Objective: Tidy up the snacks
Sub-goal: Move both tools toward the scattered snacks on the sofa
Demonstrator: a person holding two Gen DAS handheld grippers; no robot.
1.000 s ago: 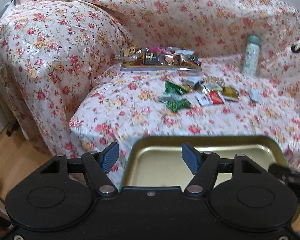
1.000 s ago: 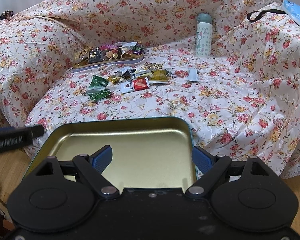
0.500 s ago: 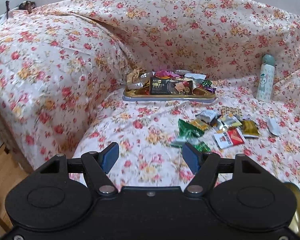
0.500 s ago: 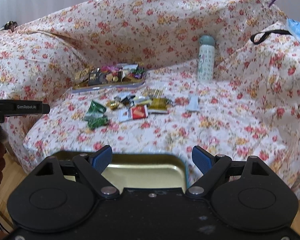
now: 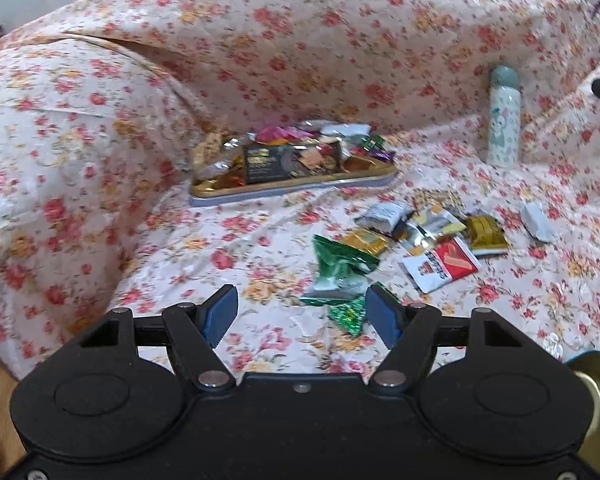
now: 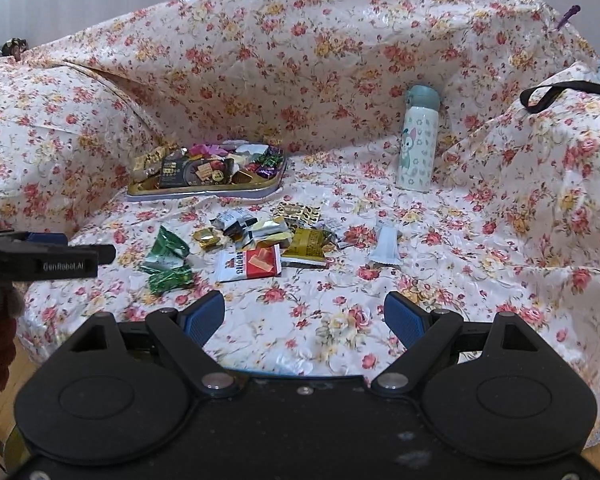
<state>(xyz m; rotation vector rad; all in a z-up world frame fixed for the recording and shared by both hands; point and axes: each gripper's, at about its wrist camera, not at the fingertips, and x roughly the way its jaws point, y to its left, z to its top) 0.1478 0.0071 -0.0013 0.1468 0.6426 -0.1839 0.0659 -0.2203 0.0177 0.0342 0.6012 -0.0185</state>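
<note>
Left wrist view: my left gripper (image 5: pixel 302 312) has its jaws apart and empty above the green wrappers (image 5: pixel 340 268); my right gripper (image 6: pixel 304 318) gapes empty, loose snacks (image 6: pixel 256 240) on the sofa (image 6: pixel 460 260) before the full tin tray (image 6: pixel 204 194).

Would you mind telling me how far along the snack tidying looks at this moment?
Partly done: the tray by the sofa back already holds a heap of snacks. Nothing is in hand; the left gripper and right gripper are both open and empty. Left: the loose packets scattered on the floral cover.
</note>
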